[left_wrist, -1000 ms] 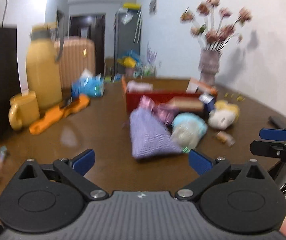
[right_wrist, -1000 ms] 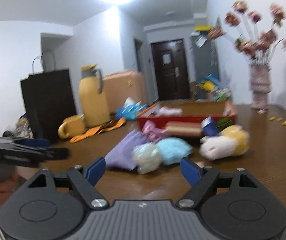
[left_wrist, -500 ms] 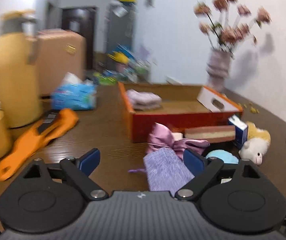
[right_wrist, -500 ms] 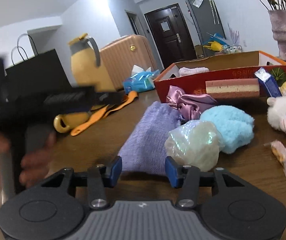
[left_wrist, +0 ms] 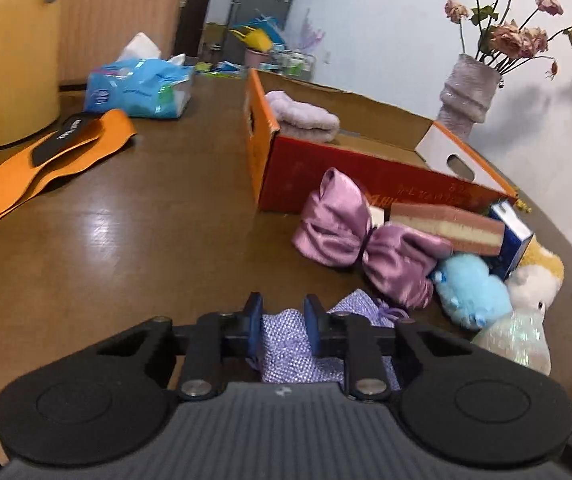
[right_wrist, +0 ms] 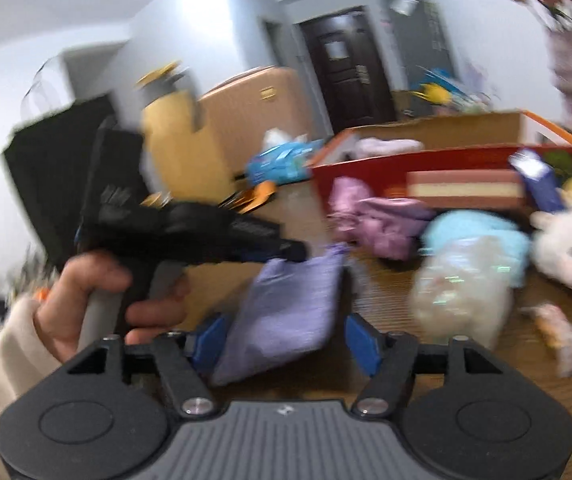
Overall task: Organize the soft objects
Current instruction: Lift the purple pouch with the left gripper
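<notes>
A lavender pouch (left_wrist: 286,334) of coarse woven mesh, soft and flat with a gathered drawstring end, lies on the brown wooden tabletop (left_wrist: 146,240) at the near edge of a heap of soft things. The left tool (left_wrist: 282,330) has its 2 blue pads (left_wrist: 254,330) closing on a fold of this pouch, the fabric bunched in the narrow gap and both pads touching it. In the right wrist view, which is blurred, the pouch (right_wrist: 286,308) lies between the spread blue fingers (right_wrist: 360,340) of the right tool (right_wrist: 286,342), whose jaws are opening; those fingers stand clear of the cloth on either side. A hand (right_wrist: 98,300) in a cream sleeve grips the left tool's handle just left of the pouch. Just beyond the pouch sits a glossy pink satin bag (left_wrist: 362,240) cinched at the middle like a bow, then a fluffy blue plush (left_wrist: 472,288), an iridescent pearly ball (left_wrist: 516,338) and a white-and-yellow stuffed animal (left_wrist: 538,276), all crowded together. Behind them a layered pink-and-cream sponge block (left_wrist: 446,228) and a small blue carton (left_wrist: 514,236) lean against an orange-red cardboard box (left_wrist: 326,168), which holds a folded pale towel (left_wrist: 302,114). Farther left lie an orange strap (left_wrist: 46,164) and a blue tissue pack (left_wrist: 138,86); a ribbed vase (left_wrist: 470,92) of dried roses stands at the far right.
</notes>
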{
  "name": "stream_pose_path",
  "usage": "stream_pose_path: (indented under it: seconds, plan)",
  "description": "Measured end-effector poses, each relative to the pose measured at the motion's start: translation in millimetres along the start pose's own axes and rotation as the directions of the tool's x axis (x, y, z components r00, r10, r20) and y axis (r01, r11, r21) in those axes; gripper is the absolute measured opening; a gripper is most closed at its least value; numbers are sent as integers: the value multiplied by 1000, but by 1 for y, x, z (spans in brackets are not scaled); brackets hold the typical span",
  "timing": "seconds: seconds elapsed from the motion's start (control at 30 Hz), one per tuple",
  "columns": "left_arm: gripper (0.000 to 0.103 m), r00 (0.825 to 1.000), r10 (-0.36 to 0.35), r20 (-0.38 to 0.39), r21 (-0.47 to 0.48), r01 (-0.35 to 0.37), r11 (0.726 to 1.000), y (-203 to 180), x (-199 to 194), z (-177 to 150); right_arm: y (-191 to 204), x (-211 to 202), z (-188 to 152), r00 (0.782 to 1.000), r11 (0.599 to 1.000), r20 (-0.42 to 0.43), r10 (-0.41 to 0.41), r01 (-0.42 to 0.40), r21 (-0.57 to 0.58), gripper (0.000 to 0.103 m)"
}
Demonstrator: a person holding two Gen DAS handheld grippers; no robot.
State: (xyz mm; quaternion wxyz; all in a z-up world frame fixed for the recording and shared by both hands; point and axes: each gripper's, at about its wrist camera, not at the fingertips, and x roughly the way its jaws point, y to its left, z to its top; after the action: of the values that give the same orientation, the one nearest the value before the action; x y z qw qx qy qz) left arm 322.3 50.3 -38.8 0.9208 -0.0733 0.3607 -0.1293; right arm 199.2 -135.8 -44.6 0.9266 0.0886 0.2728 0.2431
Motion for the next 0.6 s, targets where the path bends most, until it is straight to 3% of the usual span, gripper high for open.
stream_pose_path:
  seconds: [0.07, 0.1, 0.13, 0.23, 0.33, 0.43, 0.5, 0.57, 0.6]
  plan:
    - [18, 1000, 30, 5, -1, -30, 1000, -3, -11, -10, 15, 6, -6, 999, 997, -9, -37, 37, -75, 57]
    - [18, 999, 53, 7, -4, -53, 999, -4, -19, -16, 17, 8, -8, 998, 995, -15, -59, 58, -85, 45]
    - [17, 997, 81, 8, -6, -81, 997, -4, -28, -23, 17, 7, -10, 998, 995, -25, -59, 57, -79, 44]
    - [16, 994, 111, 20, -20, -110, 994, -10, -60, -50, 2, -11, -14, 999, 999, -43, -24, 22, -37, 42]
    - [16, 997, 72, 43, 41, -73, 996, -32, -89, -82, -14, -38, -22, 997, 997, -49, -60, 57, -60, 49]
    - [18, 997, 10, 73, 39, -13, 999, -45, -111, -97, -29, -60, -23, 991, 991, -13, -134, 134, -19, 51]
    - [25, 993, -67, 94, 37, 64, 997, -48, -124, -98, -32, -69, -22, 990, 990, 24, -140, 140, -12, 51]
    - [63, 987, -84, 135, 35, 80, 996, -49, -135, -96, -34, -77, -22, 992, 993, 51, -116, 116, 4, 51]
    - [71, 986, -62, 157, 20, 60, 998, -48, -139, -96, -34, -79, -22, 993, 995, 59, -100, 99, 16, 51]
